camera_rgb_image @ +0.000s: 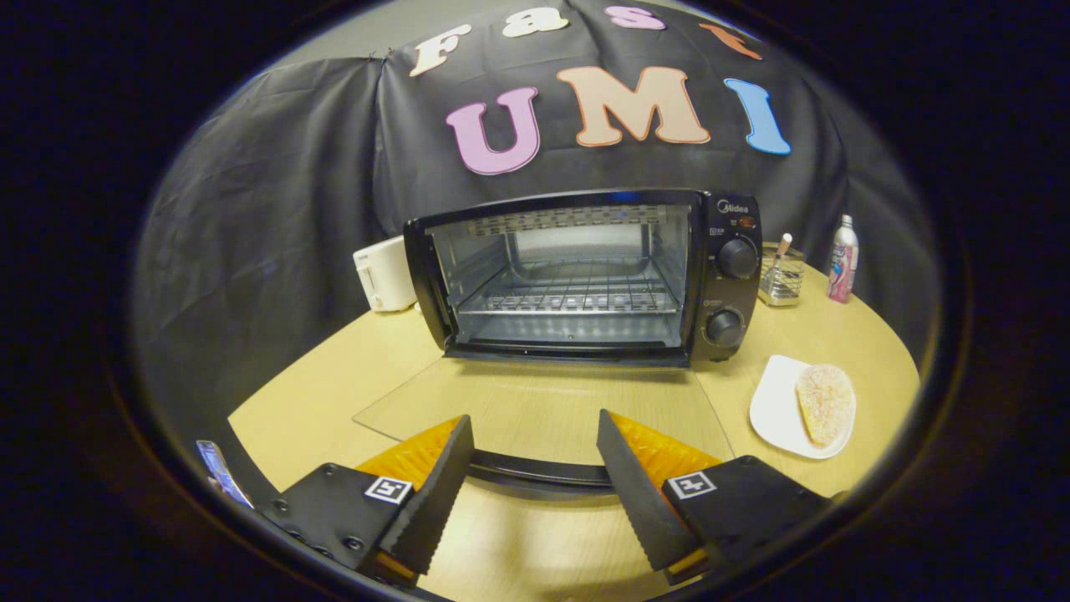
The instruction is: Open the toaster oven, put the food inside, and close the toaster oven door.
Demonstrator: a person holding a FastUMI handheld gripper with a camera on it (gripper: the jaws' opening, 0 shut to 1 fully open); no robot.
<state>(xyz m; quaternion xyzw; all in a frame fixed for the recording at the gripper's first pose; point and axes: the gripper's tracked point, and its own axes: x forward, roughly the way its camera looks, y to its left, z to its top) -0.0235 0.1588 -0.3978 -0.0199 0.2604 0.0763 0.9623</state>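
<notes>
The black toaster oven (723, 251) stands on the wooden table (334, 393) with its glass door (535, 401) folded flat down toward me. Inside, the wire rack (577, 297) is bare. The door's dark handle bar (535, 472) runs between my fingers, which stand apart on either side without pressing on it. My gripper (533, 428) is open, just over the door's front edge. A piece of sugared bread (825, 403) lies on a white plate (773, 405) to the right of the door, beyond my right finger.
A white appliance (383, 274) stands left of the oven. Right of the oven are a metal holder with a utensil (782, 280) and a small bottle (843, 259). A phone-like object (219, 470) lies at the table's near left edge.
</notes>
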